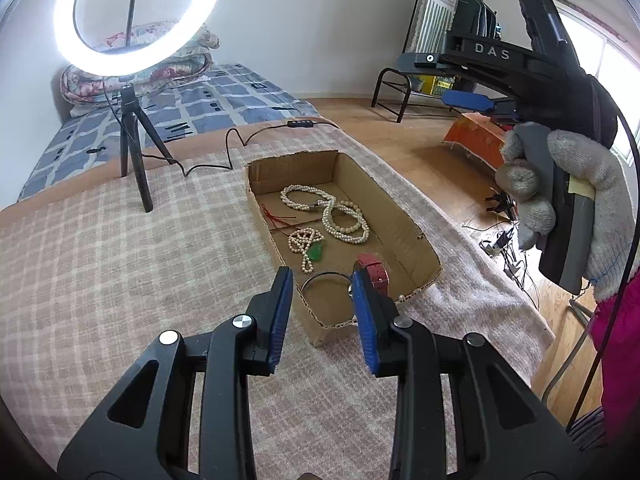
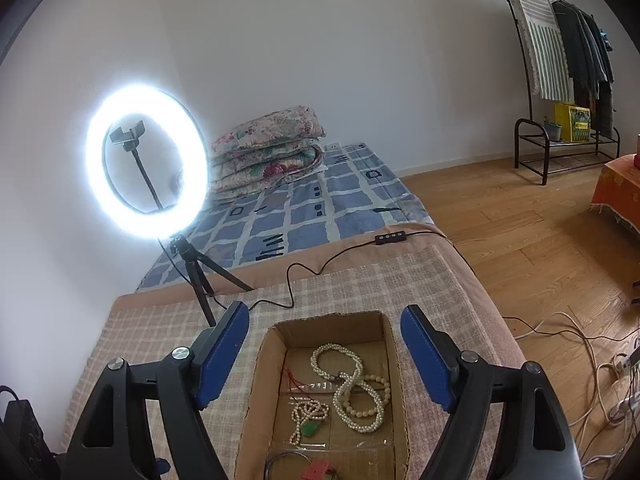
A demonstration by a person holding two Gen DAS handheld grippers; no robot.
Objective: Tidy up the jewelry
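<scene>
An open cardboard box [image 1: 404, 224] lies on the checked blanket. Inside it are a long looped pearl necklace [image 1: 332, 212], a smaller pearl strand with a green pendant [image 1: 306, 244], a red strap piece [image 1: 374, 272], a thin metal bangle [image 1: 324, 276] and red thread [image 1: 276, 216]. My left gripper [image 1: 323, 280] hangs open just above the box's near end with nothing between its pads. In the right wrist view my right gripper [image 2: 326, 312] stands wide open over the same box [image 2: 260, 380], above the pearl necklace [image 2: 352, 384], holding nothing. A gloved hand [image 1: 576, 196] holds it.
A lit ring light [image 1: 136, 12] on a small tripod stands on the blanket left of the box, its cable and switch [image 1: 298, 123] trailing behind. The blanket's edge drops to a wooden floor [image 2: 520, 248] at the right, with loose cables [image 2: 592, 380] there.
</scene>
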